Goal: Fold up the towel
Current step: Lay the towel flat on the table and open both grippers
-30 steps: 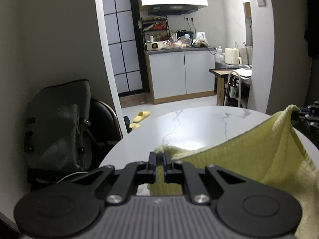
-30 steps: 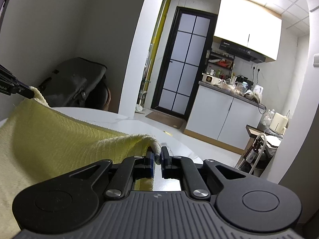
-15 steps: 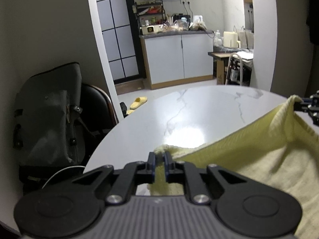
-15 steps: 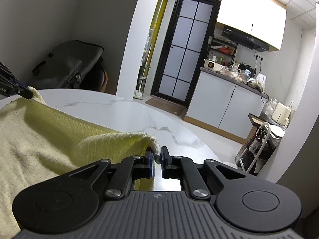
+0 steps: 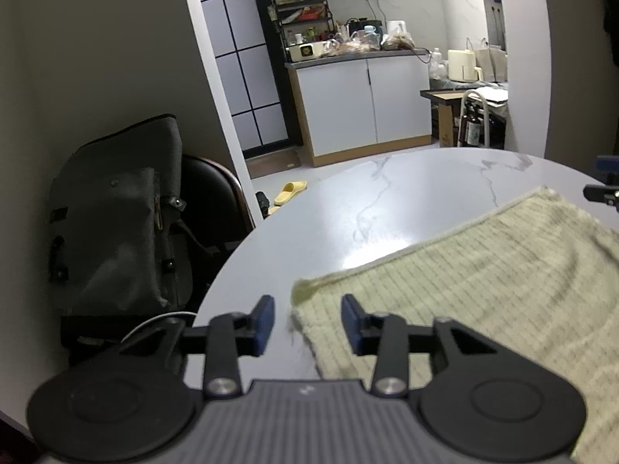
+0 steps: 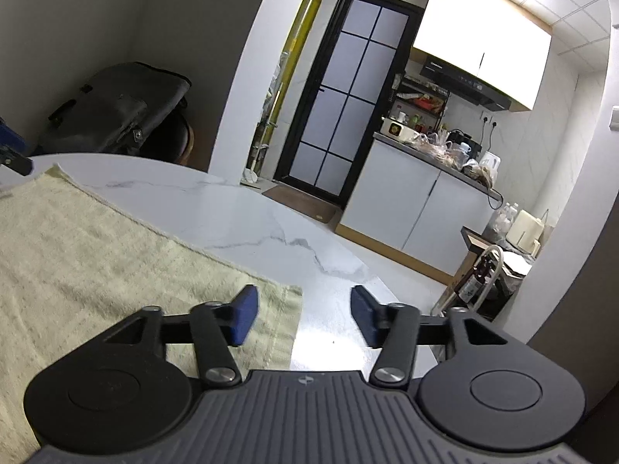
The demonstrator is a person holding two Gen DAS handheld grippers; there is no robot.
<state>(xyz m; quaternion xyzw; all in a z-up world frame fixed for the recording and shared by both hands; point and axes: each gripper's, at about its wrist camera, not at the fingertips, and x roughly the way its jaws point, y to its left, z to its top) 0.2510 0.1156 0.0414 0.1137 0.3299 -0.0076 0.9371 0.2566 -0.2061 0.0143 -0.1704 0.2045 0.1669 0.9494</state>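
Both the left claw (image 5: 307,319) and right claw (image 6: 301,315) gape wide and empty over the towel (image 5: 483,282) lying flat on the bench (image 5: 387,193), so any fresh pinch should take a corner squarely

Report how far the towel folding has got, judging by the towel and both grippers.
Done: the pale yellow waffle-weave towel lies flat on the white marble-pattern round table, with no fold visible in either view. In hand: nothing; the left gripper and right gripper are both open, each by a far corner. Left: regrasp an edge and make the folds, as far as these views show.
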